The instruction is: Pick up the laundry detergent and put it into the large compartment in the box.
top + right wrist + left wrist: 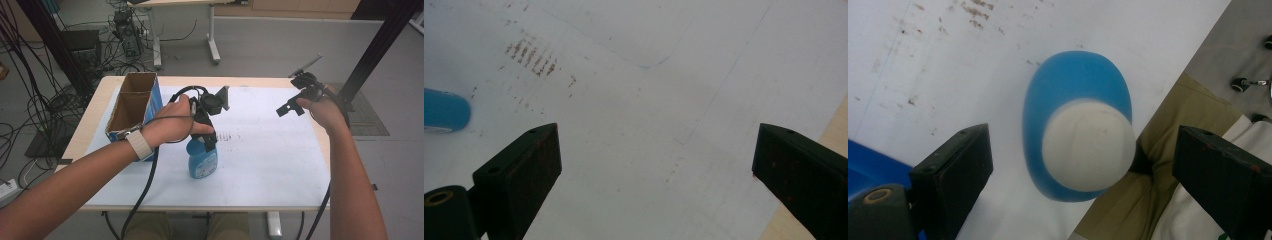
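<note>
Here, left tongs (1083,165) hung spread above the blue bottle (1078,135), its white cap between the jaws but touching neither; the bottle stood upright on the white-papered surface (270,150) directly under them; right tongs (656,160) were spread too, nothing between, held over bare paper well right of the bottle; cardboard box (134,102) sat left of the left tongs.

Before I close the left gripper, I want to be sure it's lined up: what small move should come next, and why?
Probably lower the left gripper straight down. In the left gripper view its jaws stand open on either side of the blue bottle, whose white cap sits between them but nearer the camera's left jaw side than touching either. Lower, the jaws could close on the neck.
</note>
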`<state>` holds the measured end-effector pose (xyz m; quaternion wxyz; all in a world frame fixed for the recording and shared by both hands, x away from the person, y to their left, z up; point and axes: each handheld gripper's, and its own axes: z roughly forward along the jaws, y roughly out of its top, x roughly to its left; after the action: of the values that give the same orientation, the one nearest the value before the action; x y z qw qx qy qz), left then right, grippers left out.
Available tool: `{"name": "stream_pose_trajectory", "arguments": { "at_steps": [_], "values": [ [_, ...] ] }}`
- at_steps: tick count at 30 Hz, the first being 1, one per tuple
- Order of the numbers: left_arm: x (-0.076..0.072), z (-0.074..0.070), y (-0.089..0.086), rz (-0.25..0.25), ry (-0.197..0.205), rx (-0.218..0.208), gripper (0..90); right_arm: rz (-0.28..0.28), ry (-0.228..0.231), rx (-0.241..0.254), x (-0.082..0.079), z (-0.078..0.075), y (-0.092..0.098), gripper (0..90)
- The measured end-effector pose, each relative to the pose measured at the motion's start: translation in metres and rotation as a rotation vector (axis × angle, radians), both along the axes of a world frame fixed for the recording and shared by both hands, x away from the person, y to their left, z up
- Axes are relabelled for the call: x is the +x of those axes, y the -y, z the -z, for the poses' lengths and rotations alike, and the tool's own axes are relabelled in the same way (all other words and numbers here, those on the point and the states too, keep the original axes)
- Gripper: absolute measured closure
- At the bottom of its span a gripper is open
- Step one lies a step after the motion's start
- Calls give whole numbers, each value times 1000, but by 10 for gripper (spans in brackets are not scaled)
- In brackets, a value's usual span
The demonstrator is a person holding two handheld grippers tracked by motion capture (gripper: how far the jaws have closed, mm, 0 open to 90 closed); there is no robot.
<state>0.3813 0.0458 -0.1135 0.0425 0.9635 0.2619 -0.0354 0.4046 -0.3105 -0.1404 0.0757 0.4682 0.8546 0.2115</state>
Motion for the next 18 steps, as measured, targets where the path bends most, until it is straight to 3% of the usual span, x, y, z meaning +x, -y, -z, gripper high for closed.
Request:
{"name": "stream_pose_trajectory", "arguments": {
  "at_steps": [7, 18],
  "values": [
    [0, 16, 5, 4, -3, 8, 99, -8, -1, -2, 0, 4, -3, 53],
    [-1, 30, 14, 4, 10, 35, 112, -2, -2, 9, -2, 9, 2, 53]
  ]
}}
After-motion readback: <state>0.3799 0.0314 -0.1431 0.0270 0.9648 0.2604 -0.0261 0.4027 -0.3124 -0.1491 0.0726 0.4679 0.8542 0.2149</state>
